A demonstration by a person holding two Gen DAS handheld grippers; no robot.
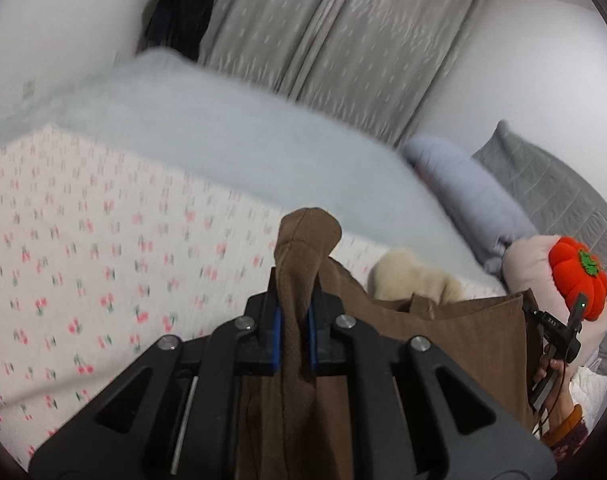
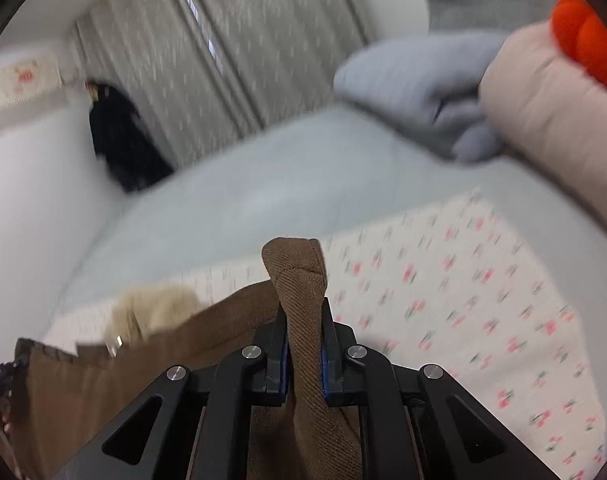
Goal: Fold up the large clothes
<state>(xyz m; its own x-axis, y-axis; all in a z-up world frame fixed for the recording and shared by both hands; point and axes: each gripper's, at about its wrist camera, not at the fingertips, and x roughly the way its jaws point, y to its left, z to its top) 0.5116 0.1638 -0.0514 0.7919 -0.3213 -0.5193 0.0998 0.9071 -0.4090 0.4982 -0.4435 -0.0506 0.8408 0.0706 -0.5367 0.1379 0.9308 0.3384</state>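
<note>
i am holding a brown garment (image 1: 443,332) taut above the cherry-print bed (image 1: 83,248), my left gripper (image 1: 294,320) and right gripper (image 2: 305,344) each clamping a bunched corner. a thick wad might be slipping free if i tug.

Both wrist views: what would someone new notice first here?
First, the brown garment, pinched in the left gripper and in the right gripper, stretched between them above the cherry-print sheet. Next, the orange pumpkin toy on a pink cushion at the right edge of the left view.
</note>
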